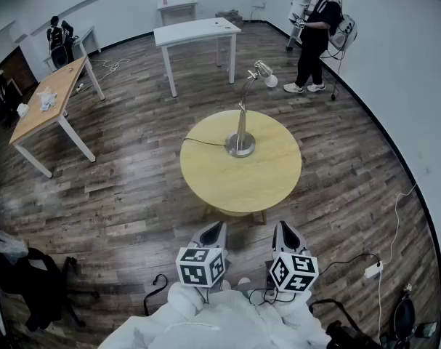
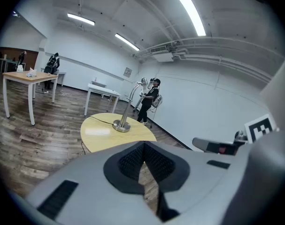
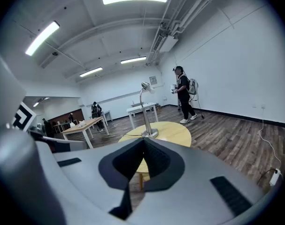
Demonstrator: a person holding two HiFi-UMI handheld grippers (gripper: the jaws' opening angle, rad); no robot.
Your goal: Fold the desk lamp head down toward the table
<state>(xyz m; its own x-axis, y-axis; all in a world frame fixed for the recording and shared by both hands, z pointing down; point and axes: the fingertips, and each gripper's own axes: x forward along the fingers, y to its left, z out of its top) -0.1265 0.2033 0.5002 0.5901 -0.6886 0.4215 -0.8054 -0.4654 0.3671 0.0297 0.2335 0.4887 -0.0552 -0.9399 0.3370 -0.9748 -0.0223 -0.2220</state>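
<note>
A silver desk lamp [image 1: 241, 126] stands upright on a round wooden table [image 1: 271, 184], its round base [image 1: 240, 145] near the table's middle. Its head [image 1: 264, 73] is raised, tipped to the far right. The lamp also shows in the left gripper view as a stem on its base [image 2: 122, 124], and in the right gripper view with its head [image 3: 145, 86] up. My left gripper [image 1: 214, 229] and right gripper [image 1: 285, 228] are both shut and hold nothing. They hover side by side short of the table's near edge, well apart from the lamp.
A black cord [image 1: 203, 142] runs from the lamp base off the table's left edge. A white table [image 1: 197, 32] stands beyond, a wooden one [image 1: 50, 100] at far left. A person [image 1: 314, 35] stands at the far right. A power strip [image 1: 373, 270] lies on the floor.
</note>
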